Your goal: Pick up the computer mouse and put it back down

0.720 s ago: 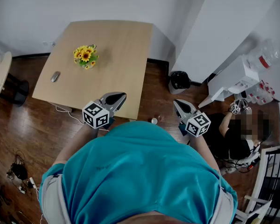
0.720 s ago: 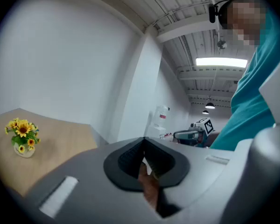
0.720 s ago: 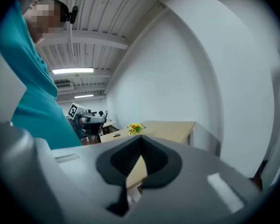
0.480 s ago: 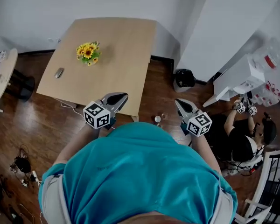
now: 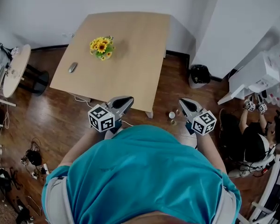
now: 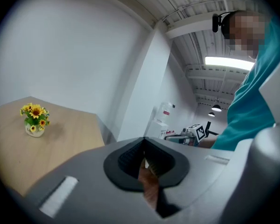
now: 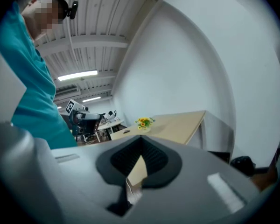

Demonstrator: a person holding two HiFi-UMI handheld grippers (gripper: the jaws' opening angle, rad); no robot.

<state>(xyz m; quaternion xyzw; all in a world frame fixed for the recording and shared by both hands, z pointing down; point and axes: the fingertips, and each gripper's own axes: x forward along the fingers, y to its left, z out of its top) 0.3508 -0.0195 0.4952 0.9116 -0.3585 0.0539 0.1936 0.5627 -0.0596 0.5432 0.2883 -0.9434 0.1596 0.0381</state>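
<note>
Left tool: jaws together, nothing between them; ribbed black pads set in smooth grey moulded shell. Right tool: same, jaws together, empty. Both held low before my chest, pointing ahead over dark wood floor, short of surface. My guess: carrying pose, reach not yet begun. Surface: pale wood-look top, flat, square-cornered. Computer mouse lies near its left edge, well apart from both tools; small, grey, rounded, looks smooth. Sunflower bunch in little pot stands near it, farther in.
</note>
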